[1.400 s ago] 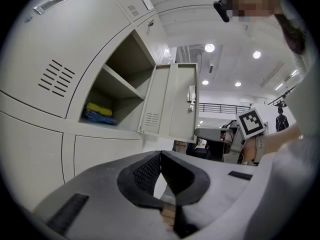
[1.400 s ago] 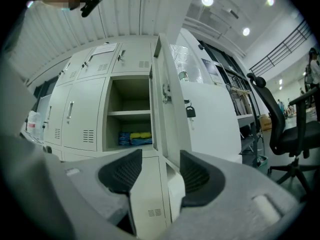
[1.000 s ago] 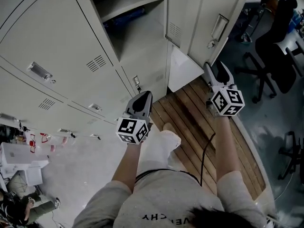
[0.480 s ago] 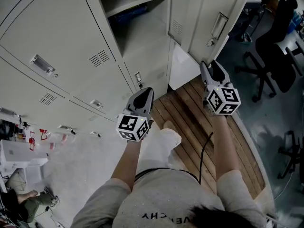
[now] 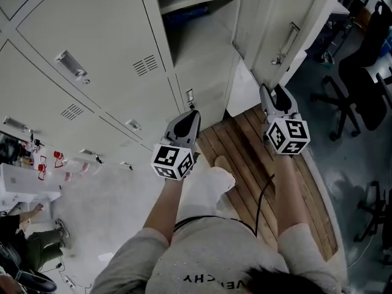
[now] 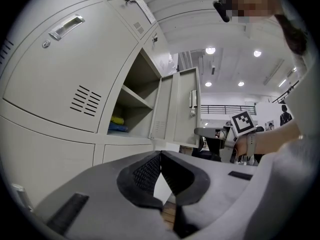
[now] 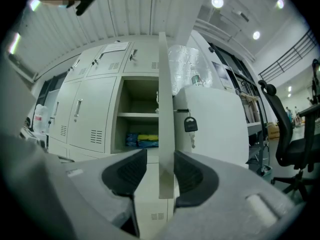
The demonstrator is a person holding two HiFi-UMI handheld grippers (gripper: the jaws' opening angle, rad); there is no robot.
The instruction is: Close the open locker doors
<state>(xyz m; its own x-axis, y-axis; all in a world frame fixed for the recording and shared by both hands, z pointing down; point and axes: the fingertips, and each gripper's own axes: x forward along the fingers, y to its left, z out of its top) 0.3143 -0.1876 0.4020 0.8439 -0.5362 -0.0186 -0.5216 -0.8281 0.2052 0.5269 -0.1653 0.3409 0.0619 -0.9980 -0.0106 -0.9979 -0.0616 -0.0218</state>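
Firstly, room to move: the locker door (image 5: 278,32) stood swung out over the wooden floor strip (image 5: 257,158), with an office chair (image 5: 361,72) well apart on its right.
Door edge: the thin free edge faced the right tongs (image 7: 160,154), and its lower corner sat between the jaws.
Door axis: the long side was upright. The leaf hung at the right of the open compartment (image 5: 199,23) and pointed out from the locker row toward the person.
Right tongs: the jaws were apart and straddled the door's edge. A slit showed at the left pad, and the right pad was just beside the leaf.
Left tongs (image 6: 160,156): the jaws met tip to tip and held nothing. They were near the shut lockers (image 5: 79,54), apart from the door.
Key (image 7: 190,124): it hung from the door's outer face.
Compartment: blue and yellow packs (image 7: 141,140) lay under the shelf (image 7: 137,115).
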